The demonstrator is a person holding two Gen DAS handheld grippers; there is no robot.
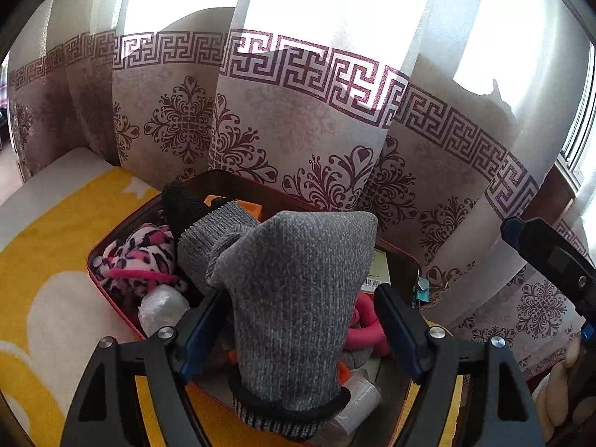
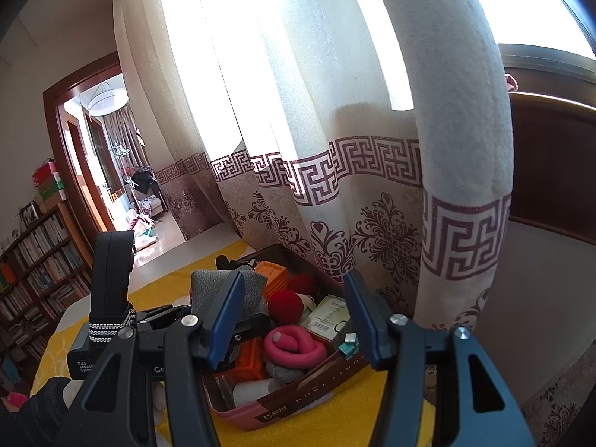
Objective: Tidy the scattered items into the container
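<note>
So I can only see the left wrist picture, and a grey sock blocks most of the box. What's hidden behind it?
Observer: The right wrist picture shows a red ball lying in the box, beyond the sock.
Operator: Is the other gripper carrying anything?
Observer: No, the right gripper is open, with nothing between its fingers.
Operator: And the rest of the room?
Observer: There's a bookshelf full of books beside an open doorway.
</note>
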